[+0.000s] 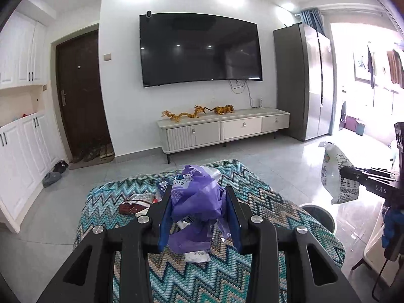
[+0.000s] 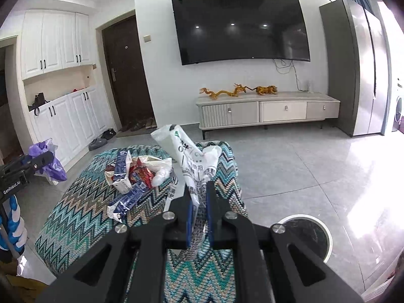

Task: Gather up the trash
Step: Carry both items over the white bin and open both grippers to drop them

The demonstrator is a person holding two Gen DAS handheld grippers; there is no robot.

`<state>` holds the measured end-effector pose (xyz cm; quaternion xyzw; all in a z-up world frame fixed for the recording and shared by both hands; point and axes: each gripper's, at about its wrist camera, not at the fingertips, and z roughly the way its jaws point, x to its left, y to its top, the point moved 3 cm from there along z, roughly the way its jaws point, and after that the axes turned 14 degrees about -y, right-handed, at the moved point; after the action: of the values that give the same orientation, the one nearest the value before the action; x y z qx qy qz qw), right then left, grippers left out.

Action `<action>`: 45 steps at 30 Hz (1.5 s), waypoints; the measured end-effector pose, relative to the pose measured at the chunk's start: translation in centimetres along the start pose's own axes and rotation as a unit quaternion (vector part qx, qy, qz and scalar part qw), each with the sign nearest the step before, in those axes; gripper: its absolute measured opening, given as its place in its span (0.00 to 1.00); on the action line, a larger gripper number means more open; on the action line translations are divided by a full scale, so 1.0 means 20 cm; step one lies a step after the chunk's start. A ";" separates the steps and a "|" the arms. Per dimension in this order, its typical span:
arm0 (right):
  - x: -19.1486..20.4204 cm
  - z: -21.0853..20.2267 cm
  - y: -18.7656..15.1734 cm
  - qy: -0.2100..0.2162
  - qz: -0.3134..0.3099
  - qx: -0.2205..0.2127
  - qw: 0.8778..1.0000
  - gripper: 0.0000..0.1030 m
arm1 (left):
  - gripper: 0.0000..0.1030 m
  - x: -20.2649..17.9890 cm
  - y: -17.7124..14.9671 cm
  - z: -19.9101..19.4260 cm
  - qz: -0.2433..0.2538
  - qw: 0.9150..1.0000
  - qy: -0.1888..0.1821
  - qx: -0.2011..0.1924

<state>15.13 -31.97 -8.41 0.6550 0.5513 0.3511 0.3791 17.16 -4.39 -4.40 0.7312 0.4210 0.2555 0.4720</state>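
The left gripper (image 1: 199, 217) is clamping a crumpled purple bag (image 1: 194, 199) between half-closed jaws, while the right gripper (image 2: 199, 209) is pinching a printed white bag (image 2: 192, 161) with jaws nearly shut, both above the zigzag-covered bench (image 2: 83, 214). Carrying them to the round bin (image 2: 310, 232) probably calls for firm, steady grips. Only the right view is showing the heap of wrappers (image 2: 133, 176) waiting there.

Open floor (image 2: 303, 166) right; wrappers (image 2: 131, 176) clutter the rug's (image 2: 75, 217) left.
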 end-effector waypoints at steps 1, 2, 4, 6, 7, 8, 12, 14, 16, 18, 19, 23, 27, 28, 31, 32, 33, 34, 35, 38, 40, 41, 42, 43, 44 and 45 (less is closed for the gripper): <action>-0.04 0.02 0.00 -0.009 0.004 0.004 1.000 0.08 | 0.35 -0.03 0.02 0.06 0.004 1.000 -0.013 0.004; -0.08 0.05 -0.01 -0.016 0.009 0.009 1.000 0.08 | 0.35 -0.07 0.05 0.12 0.007 1.000 -0.029 0.008; -0.15 0.09 -0.02 -0.033 0.017 0.018 0.999 0.08 | 0.35 -0.15 0.09 0.26 0.015 0.998 -0.059 0.020; -0.26 0.15 -0.04 -0.050 0.031 0.027 0.998 0.08 | 0.35 -0.25 0.14 0.40 0.023 0.995 -0.092 0.034; -0.31 0.17 -0.06 -0.056 0.039 0.033 0.997 0.08 | 0.35 -0.30 0.16 0.48 0.027 0.993 -0.108 0.040; -0.37 0.20 -0.08 -0.065 0.048 0.040 0.996 0.08 | 0.35 -0.35 0.17 0.55 0.030 0.991 -0.122 0.047; -0.57 0.33 -0.17 -0.093 0.075 0.072 0.990 0.08 | 0.35 -0.56 0.19 0.79 0.036 0.981 -0.173 0.075; -0.66 0.39 -0.22 -0.101 0.087 0.085 0.987 0.08 | 0.35 -0.67 0.18 0.93 0.040 0.976 -0.192 0.093; -0.73 0.45 -0.27 -0.107 0.098 0.097 0.985 0.08 | 0.35 -0.75 0.17 1.06 0.038 0.970 -0.209 0.115; -0.82 0.53 -0.33 -0.113 0.112 0.112 0.981 0.08 | 0.35 -0.85 0.15 1.22 0.037 0.963 -0.225 0.141; -0.86 0.57 -0.36 -0.117 0.119 0.119 0.979 0.08 | 0.35 -0.90 0.13 1.28 0.037 0.961 -0.230 0.151; -1.00 0.70 -0.51 -0.130 0.145 0.151 0.969 0.08 | 0.35 -1.07 0.04 1.53 0.039 0.946 -0.252 0.201; -1.14 0.83 -0.68 -0.145 0.174 0.188 0.956 0.08 | 0.35 -1.23 -0.05 1.73 0.044 0.935 -0.262 0.237; -1.16 0.86 -0.71 -0.147 0.179 0.194 0.953 0.08 | 0.36 -1.26 -0.07 1.77 0.043 0.933 -0.263 0.243; -1.23 0.93 -0.78 -0.155 0.185 0.210 0.948 0.08 | 0.38 -1.35 -0.11 1.88 0.036 0.926 -0.269 0.261; -1.25 0.96 -0.79 -0.157 0.186 0.214 0.946 0.08 | 0.39 -1.37 -0.12 1.91 0.034 0.925 -0.270 0.267; -1.26 0.99 -0.81 -0.160 0.186 0.218 0.945 0.08 | 0.41 -1.39 -0.13 1.94 0.033 0.923 -0.270 0.271; -1.27 1.01 -0.82 -0.162 0.187 0.223 0.943 0.08 | 0.44 -1.40 -0.14 1.97 0.032 0.923 -0.268 0.275; -1.29 1.04 -0.84 -0.164 0.188 0.229 0.941 0.09 | 0.45 -1.42 -0.14 2.00 0.030 0.923 -0.266 0.276; -1.31 1.12 -0.87 -0.170 0.190 0.240 0.937 0.11 | 0.52 -1.45 -0.16 2.07 0.019 0.920 -0.265 0.286; -1.34 1.18 -0.88 -0.170 0.193 0.247 0.934 0.12 | 0.62 -1.46 -0.16 2.09 0.013 0.921 -0.263 0.287; -1.35 1.19 -0.89 -0.174 0.192 0.252 0.933 0.12 | 0.63 -1.46 -0.15 2.09 0.011 0.920 -0.265 0.287; -1.36 1.21 -0.91 -0.178 0.190 0.256 0.931 0.13 | 0.63 -1.46 -0.15 2.08 0.010 0.920 -0.265 0.287; -1.37 1.21 -0.93 -0.180 0.189 0.258 0.930 0.13 | 0.64 -1.46 -0.14 2.07 0.008 0.921 -0.267 0.285; -1.37 1.22 -0.94 -0.181 0.190 0.260 0.929 0.15 | 0.64 -1.46 -0.13 2.06 0.006 0.921 -0.269 0.282; -1.37 1.22 -0.94 -0.180 0.192 0.260 0.929 0.22 | 0.65 -1.45 -0.12 2.04 0.004 0.921 -0.272 0.278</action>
<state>24.00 -59.80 -37.57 0.8763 0.4093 0.1375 0.2136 32.75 -48.19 -23.18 0.8760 0.3278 -0.0787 0.3448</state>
